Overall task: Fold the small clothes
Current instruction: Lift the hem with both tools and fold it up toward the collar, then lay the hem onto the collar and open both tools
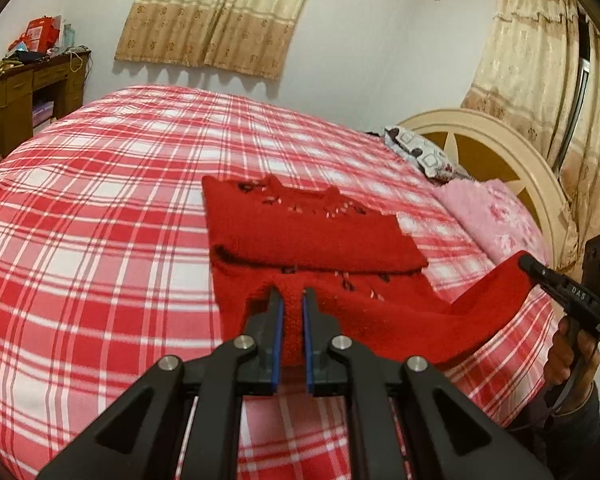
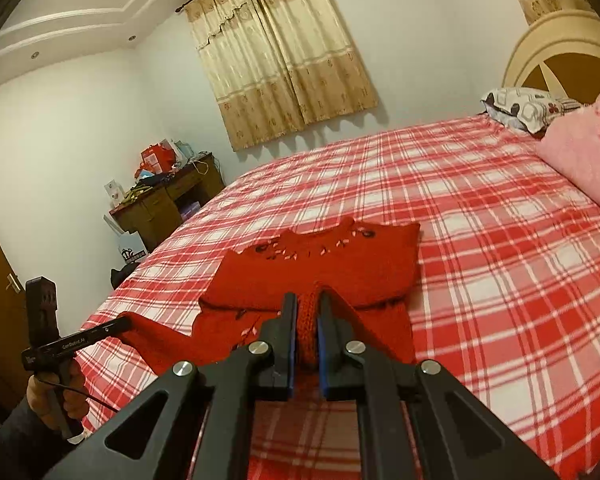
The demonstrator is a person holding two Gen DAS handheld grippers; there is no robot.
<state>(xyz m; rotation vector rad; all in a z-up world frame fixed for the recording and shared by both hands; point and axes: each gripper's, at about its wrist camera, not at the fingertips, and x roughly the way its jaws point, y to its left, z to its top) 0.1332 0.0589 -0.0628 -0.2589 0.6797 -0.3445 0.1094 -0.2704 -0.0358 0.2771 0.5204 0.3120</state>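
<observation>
A small red knitted sweater (image 1: 300, 232) with bead decoration lies on the red-and-white plaid bed (image 1: 100, 220), its far part flat and its sleeves folded across. My left gripper (image 1: 293, 294) is shut on the near hem, which is lifted off the bed. In the left wrist view my right gripper (image 1: 526, 262) pinches the hem's other corner at the far right. In the right wrist view the sweater (image 2: 340, 264) lies ahead; my right gripper (image 2: 307, 300) is shut on a bunched red edge, and my left gripper (image 2: 126, 324) holds the other corner at the left.
A pink blanket (image 1: 492, 216) and a patterned pillow (image 1: 420, 152) lie by the cream headboard (image 1: 480, 132). A cluttered wooden desk (image 2: 164, 208) stands by the far wall under beige curtains (image 2: 284, 56). A person's hand (image 2: 56, 400) grips the left handle.
</observation>
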